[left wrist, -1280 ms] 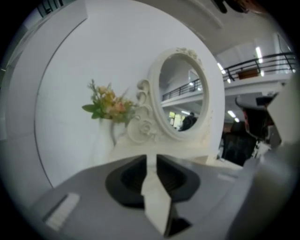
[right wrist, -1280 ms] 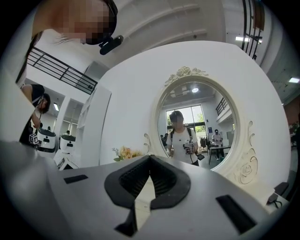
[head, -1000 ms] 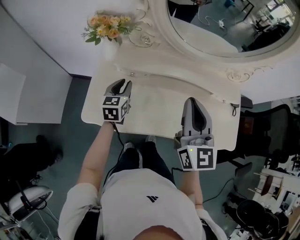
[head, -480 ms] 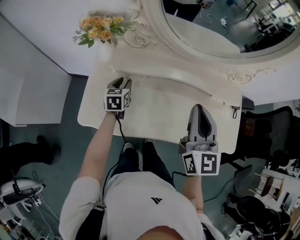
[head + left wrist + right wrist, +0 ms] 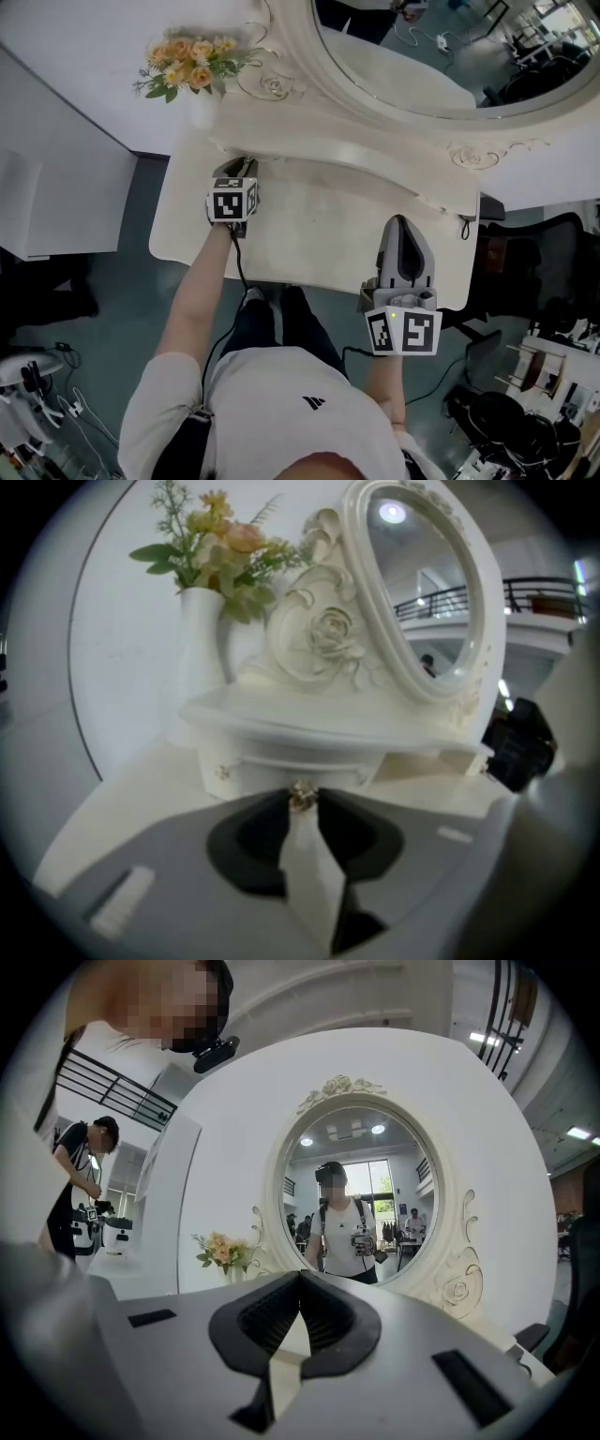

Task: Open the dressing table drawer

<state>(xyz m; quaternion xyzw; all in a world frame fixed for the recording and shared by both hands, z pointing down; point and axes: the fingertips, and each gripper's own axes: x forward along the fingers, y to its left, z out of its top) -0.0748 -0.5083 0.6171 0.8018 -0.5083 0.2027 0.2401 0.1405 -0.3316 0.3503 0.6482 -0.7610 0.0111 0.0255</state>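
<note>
We show the dressing table [image 5: 319, 225] in cream-white throughout, with its carved mirror frame [image 5: 330, 635] in the same cream. The flowers [image 5: 187, 70] are peach and orange-yellow among green leaves, in a plain white vase [image 5: 202, 639]. The drawer knob [image 5: 302, 796] is a dull brassy gold. We see the floor [image 5: 122, 309] as dark blue-grey, the office chair [image 5: 534, 253] as black, and the person's shirt [image 5: 291, 403] as white with one small black logo.

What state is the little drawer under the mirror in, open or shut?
Shut: the drawer front sits flush beneath the shelf, with its knob not pulled out.
</note>
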